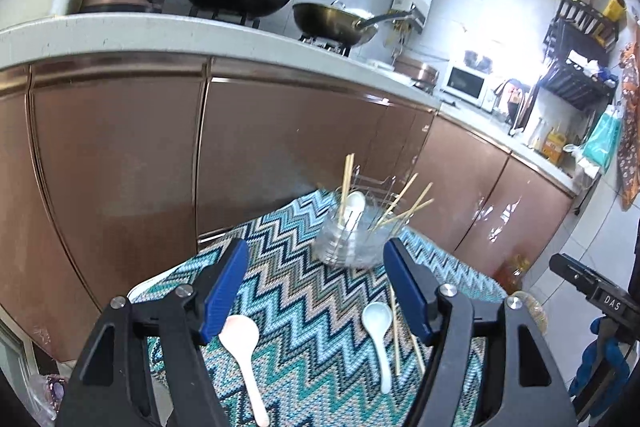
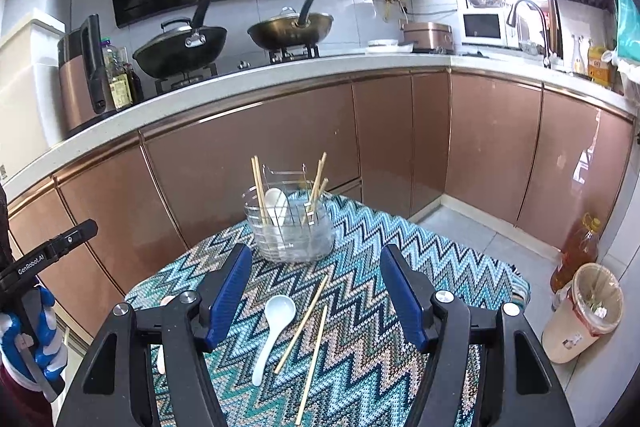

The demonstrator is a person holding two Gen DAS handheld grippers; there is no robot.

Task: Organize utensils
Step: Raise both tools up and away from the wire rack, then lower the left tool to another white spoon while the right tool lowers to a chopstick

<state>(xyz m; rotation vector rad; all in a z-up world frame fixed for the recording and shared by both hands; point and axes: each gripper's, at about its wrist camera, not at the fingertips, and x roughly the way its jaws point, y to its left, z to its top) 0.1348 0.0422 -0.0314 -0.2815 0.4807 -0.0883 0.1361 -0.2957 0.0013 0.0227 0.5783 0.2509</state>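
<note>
A clear utensil holder stands at the far side of a zigzag-patterned cloth; it holds several chopsticks and a white spoon. On the cloth lie a pinkish-white spoon, a white spoon and two loose chopsticks. My left gripper hovers open above the pinkish spoon and the white spoon, nothing between its blue fingers. My right gripper hangs open over the white spoon and chopsticks, holding nothing.
Copper-fronted kitchen cabinets run behind the cloth-covered table, with woks on the stove above. A bin and an oil bottle stand on the floor to the right. The other gripper shows at each view's edge.
</note>
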